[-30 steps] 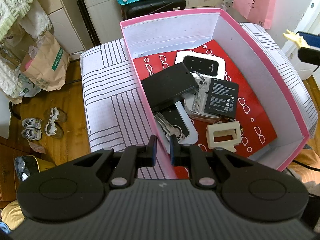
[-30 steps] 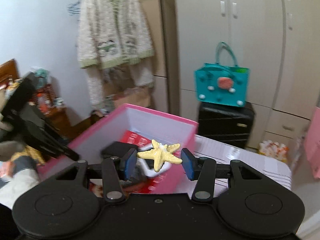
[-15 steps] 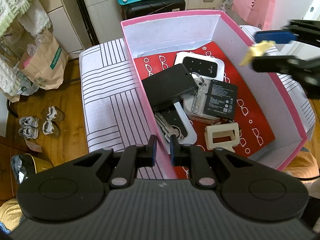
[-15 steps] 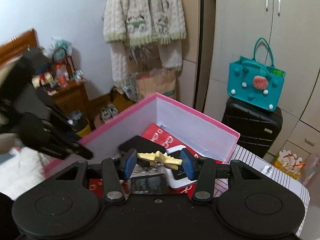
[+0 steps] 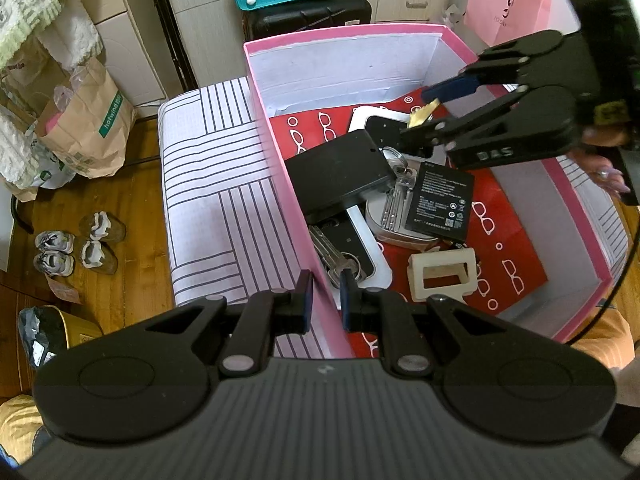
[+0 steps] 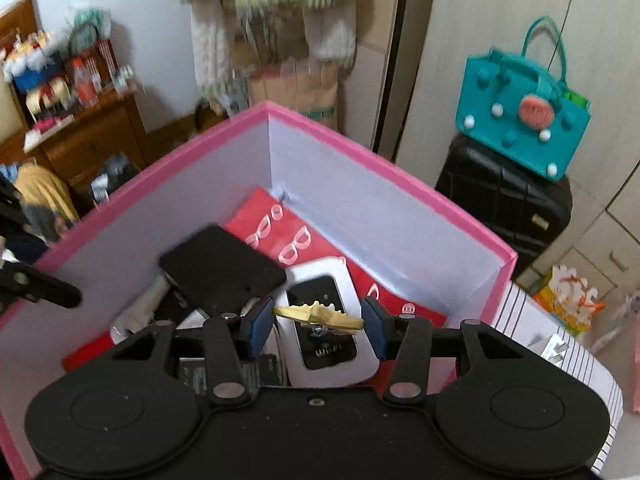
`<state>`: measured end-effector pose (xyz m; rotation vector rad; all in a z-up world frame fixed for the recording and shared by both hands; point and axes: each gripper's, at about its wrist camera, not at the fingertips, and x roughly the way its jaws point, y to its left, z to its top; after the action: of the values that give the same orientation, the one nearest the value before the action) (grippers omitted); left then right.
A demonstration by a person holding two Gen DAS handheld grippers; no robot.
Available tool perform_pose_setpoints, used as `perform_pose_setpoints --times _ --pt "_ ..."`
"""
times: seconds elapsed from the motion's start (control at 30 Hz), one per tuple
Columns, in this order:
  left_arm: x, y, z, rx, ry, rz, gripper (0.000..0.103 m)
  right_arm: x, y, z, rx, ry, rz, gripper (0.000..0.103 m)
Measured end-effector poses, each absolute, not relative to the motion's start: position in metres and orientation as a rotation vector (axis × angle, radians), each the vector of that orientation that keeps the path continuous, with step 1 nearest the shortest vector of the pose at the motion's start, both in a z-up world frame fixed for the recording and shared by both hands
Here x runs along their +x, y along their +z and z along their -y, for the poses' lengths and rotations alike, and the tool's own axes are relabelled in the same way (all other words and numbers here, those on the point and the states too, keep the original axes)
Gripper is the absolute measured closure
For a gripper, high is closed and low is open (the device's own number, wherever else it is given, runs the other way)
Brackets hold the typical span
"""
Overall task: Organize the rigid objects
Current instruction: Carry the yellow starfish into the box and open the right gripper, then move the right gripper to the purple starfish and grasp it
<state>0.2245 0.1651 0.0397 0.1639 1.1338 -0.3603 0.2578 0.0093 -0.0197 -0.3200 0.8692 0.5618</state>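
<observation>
A pink box [image 5: 344,36] with white inner walls and a red lining holds a black case [image 5: 338,170], a white wifi device [image 6: 324,344], a battery [image 5: 438,200], keys [image 5: 394,200] and a cream plastic frame [image 5: 442,274]. My left gripper [image 5: 325,300] is shut on the box's near left wall. My right gripper [image 6: 318,326] is shut on a yellow starfish [image 6: 320,316], which lies flat between the pads. It hangs inside the box, above the wifi device. The left wrist view shows this gripper [image 5: 418,120] reaching in from the right.
The box stands on a white cloth with black stripes [image 5: 216,200]. Behind it are a black suitcase [image 6: 504,204] with a teal bag [image 6: 524,120] on top. A paper bag [image 5: 84,120] and shoes [image 5: 76,248] sit on the wooden floor at left. A person's hand [image 5: 604,168] holds the right gripper.
My right gripper has come in from the right and down over the box with the starfish, which now lies edge-on. The left gripper has kept still on the wall.
</observation>
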Motion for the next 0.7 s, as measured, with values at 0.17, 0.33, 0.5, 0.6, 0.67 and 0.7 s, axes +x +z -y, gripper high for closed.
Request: perform_pose_setpoints --times 0.17,0.33,0.5,0.6,0.67,0.7 --pt "0.224 0.04 -0.166 0.159 -0.36 -1.133 0.091 0.246 -0.004 0.008 -0.209 0.557 -0.794 0.042" --pt "0.225 0.04 -0.166 0.158 -0.364 -1.132 0.091 0.207 0.028 0.05 -0.083 0.528 -0.612 0.034" --pt "0.223 0.04 -0.168 0.155 -0.369 -1.125 0.09 0.171 0.04 0.093 -0.087 0.427 -0.54 0.034" --pt "0.223 0.04 -0.169 0.151 -0.37 -1.125 0.09 0.162 0.035 0.117 -0.087 0.349 -0.573 0.034" --pt "0.223 0.04 -0.169 0.152 -0.368 -1.124 0.09 0.16 0.026 0.133 -0.073 0.307 -0.609 0.034" --pt "0.223 0.04 -0.169 0.154 -0.369 -1.124 0.09 0.16 0.023 0.139 -0.065 0.288 -0.626 0.034"
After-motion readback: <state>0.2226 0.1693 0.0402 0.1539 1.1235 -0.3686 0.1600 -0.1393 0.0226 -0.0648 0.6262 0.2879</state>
